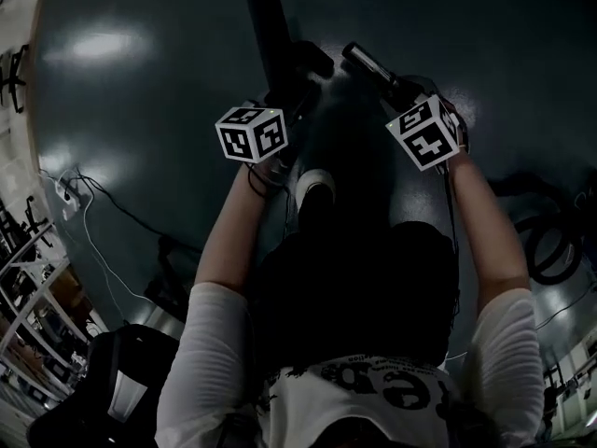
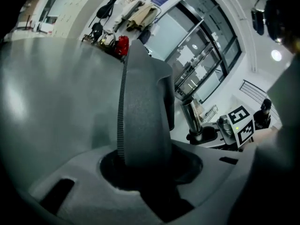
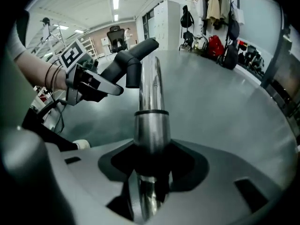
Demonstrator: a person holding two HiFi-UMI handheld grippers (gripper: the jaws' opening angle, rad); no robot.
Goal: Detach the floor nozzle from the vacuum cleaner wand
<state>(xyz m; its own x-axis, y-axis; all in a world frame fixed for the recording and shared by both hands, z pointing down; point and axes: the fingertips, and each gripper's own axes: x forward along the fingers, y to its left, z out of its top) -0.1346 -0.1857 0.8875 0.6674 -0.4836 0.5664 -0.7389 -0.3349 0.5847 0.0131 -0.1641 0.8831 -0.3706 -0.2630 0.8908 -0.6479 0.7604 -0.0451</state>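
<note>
The floor nozzle [image 2: 143, 111] is held above the dark floor [image 1: 140, 110], clamped in the jaws of the left gripper [image 2: 140, 170]. The chrome wand [image 3: 151, 102] is clamped in the right gripper [image 3: 150, 172], just beside the nozzle's neck. The wand's end looks free, so both grips should probably stay firm and keep the parts from knocking.

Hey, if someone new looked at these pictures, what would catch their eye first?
The white marker cube on the left gripper and its twin on the right gripper glow against the dark floor, upper centre of the head view. The left is clamped on the dark ribbed floor nozzle; the right on the shiny metal wand.
</note>
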